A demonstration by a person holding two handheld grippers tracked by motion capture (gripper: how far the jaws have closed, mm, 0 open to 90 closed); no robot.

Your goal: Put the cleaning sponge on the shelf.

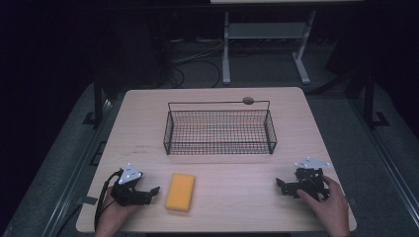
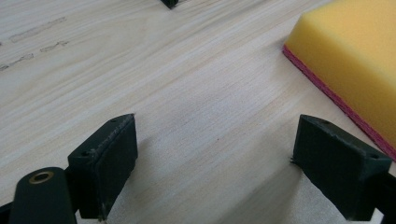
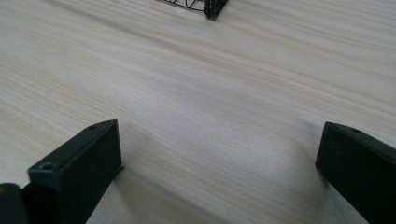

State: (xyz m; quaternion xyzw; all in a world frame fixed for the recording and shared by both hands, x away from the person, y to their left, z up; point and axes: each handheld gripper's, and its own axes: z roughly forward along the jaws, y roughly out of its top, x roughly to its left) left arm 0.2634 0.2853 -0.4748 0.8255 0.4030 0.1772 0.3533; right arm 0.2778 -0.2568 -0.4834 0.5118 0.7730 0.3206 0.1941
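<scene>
Resting on the pale wooden table (image 1: 296, 128), both grippers sit at its near edge, one at each corner, each held by a hand coming in from below. The left gripper (image 1: 148, 192) lies at the near left, jaws spread wide with bare wood between them. Just to its right lies a yellow sponge (image 1: 180, 191), flat on the table and apart from the jaws; the left gripper view shows a thin red layer along the sponge's underside (image 2: 327, 93). The right gripper (image 1: 282, 186) lies at the near right, jaws likewise wide apart and holding nothing, well apart from the sponge. A black wire basket (image 1: 220, 147) stands upright at the middle of the table, farther off than both grippers; its near corner (image 3: 212, 7) shows at the top of the right gripper view.
</scene>
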